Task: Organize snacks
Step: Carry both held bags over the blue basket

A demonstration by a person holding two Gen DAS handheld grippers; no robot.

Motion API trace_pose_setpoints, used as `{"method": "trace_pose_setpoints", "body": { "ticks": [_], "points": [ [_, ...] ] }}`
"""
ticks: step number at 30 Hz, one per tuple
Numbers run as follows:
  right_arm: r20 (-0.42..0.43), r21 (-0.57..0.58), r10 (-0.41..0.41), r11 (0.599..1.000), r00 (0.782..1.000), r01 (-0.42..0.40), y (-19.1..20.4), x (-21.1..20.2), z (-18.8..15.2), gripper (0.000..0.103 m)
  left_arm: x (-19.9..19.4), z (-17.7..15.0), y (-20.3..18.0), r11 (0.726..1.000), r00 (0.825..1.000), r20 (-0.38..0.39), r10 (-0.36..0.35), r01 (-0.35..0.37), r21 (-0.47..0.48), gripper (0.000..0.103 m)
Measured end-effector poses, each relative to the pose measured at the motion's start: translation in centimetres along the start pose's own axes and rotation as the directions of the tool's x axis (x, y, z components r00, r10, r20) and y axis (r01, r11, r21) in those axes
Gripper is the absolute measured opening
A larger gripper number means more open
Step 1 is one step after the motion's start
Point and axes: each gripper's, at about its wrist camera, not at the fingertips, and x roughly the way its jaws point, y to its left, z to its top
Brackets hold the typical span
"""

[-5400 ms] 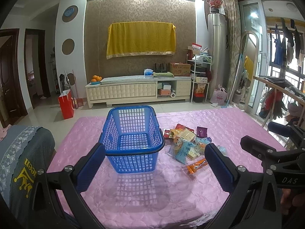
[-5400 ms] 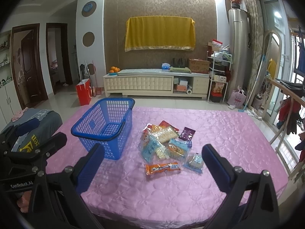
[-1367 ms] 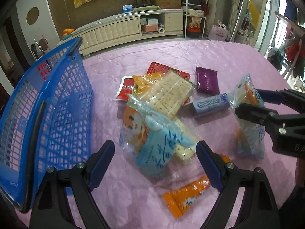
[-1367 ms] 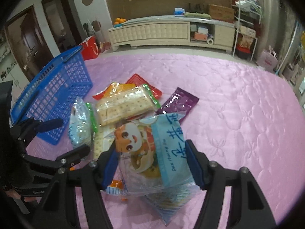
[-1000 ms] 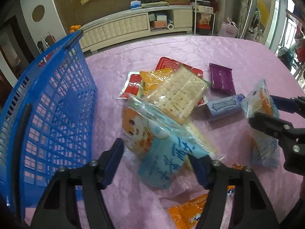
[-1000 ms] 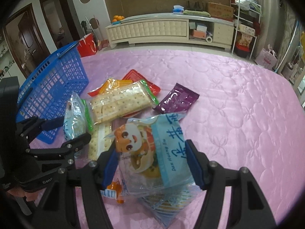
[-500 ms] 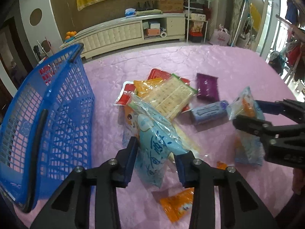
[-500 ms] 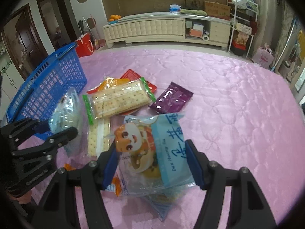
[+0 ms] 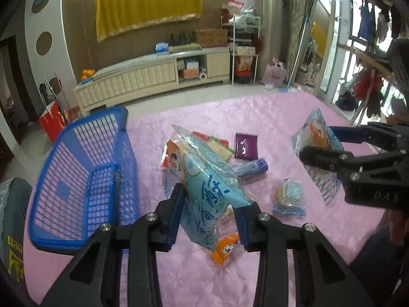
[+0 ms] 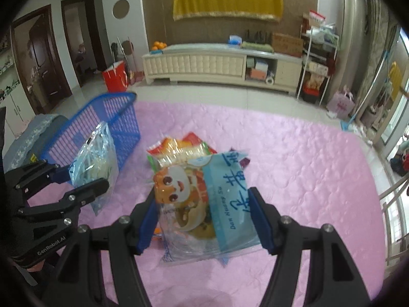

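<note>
My left gripper [image 9: 211, 213] is shut on a light-blue cartoon snack bag [image 9: 204, 179] and holds it above the pink table, right of the blue basket [image 9: 84, 179]. It also shows in the right wrist view [image 10: 95, 163] beside the basket [image 10: 112, 125]. My right gripper [image 10: 204, 220] is shut on a second light-blue cartoon snack bag [image 10: 204, 199], lifted above the snack pile; it shows in the left wrist view [image 9: 317, 140] at the right. The basket looks empty.
Loose snacks lie on the pink quilted table [image 9: 281, 117]: a purple packet [image 9: 246, 145], a blue roll [image 9: 251, 168], an orange packet [image 9: 226, 249], a small clear bag [image 9: 288, 199], a cracker pack [image 10: 179, 153]. A grey chair [image 10: 33, 133] stands left of the table.
Both grippers have lifted their bags higher off the table and pulled back. The left gripper closed on its bag during the last second. A small clear bag now lies uncovered near the right gripper.
</note>
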Motion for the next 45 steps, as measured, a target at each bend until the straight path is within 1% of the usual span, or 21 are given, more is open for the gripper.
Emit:
{"method": "trace_pose_setpoints", "body": {
  "ticks": [3, 6, 12, 20, 23, 28, 33, 36, 39, 42, 45],
  "points": [
    [0.03, -0.006, 0.008, 1.0, 1.0, -0.008, 1.1, -1.9, 0.9, 0.07, -2.5, 0.7, 0.9, 1.0, 0.999, 0.038, -0.004, 0.004, -0.002, 0.035],
    [0.048, -0.017, 0.016, 1.0, 0.999, -0.015, 2.4, -2.9, 1.4, 0.07, -5.0, 1.5, 2.1, 1.0, 0.997, 0.076, -0.002, 0.002, -0.001, 0.035],
    [0.079, -0.064, 0.041, 0.997, 0.996, -0.036, 5.9, -4.1, 2.8, 0.07, -8.8, 2.2, 4.9, 0.999, 0.991, 0.134, 0.029, -0.031, 0.008, 0.035],
    [0.097, -0.11, 0.094, 0.99, 0.991, -0.083, 9.4, -3.6, 4.7, 0.07, -11.1, 2.5, 10.1, 0.999, 0.989, 0.138, 0.047, -0.045, -0.016, 0.035],
    [0.092, -0.118, 0.12, 0.987, 0.988, -0.109, 10.6, -2.7, 5.4, 0.07, -11.4, 2.5, 11.9, 0.997, 0.989, 0.131, 0.072, -0.071, -0.011, 0.035],
    [0.079, -0.143, 0.147, 0.98, 0.986, -0.135, 13.0, -1.1, 6.3, 0.07, -11.4, 2.0, 14.5, 0.996, 0.989, 0.114, 0.089, -0.087, -0.021, 0.035],
    [0.034, -0.126, 0.193, 0.974, 0.981, -0.188, 14.5, 1.4, 6.6, 0.07, -10.3, 1.5, 16.6, 0.994, 0.991, 0.089, 0.104, -0.102, -0.026, 0.035],
    [0.001, -0.12, 0.212, 0.97, 0.977, -0.211, 15.1, 3.0, 6.7, 0.07, -9.3, 1.2, 17.8, 0.995, 0.993, 0.068, 0.096, -0.094, -0.034, 0.035],
    [-0.038, -0.121, 0.245, 0.961, 0.969, -0.248, 15.7, 4.7, 6.4, 0.07, -8.1, 0.6, 18.7, 0.995, 0.995, 0.045, 0.091, -0.089, -0.042, 0.035],
    [-0.085, -0.127, 0.231, 0.962, 0.969, -0.24, 16.4, 6.4, 6.1, 0.07, -6.7, -0.1, 19.4, 0.997, 0.998, 0.022, 0.057, -0.056, -0.045, 0.035],
    [-0.102, -0.139, 0.223, 0.962, 0.969, -0.236, 17.1, 7.3, 5.8, 0.07, -5.6, -0.6, 20.0, 0.999, 0.999, -0.001, 0.034, -0.034, -0.039, 0.035]
  ]
}}
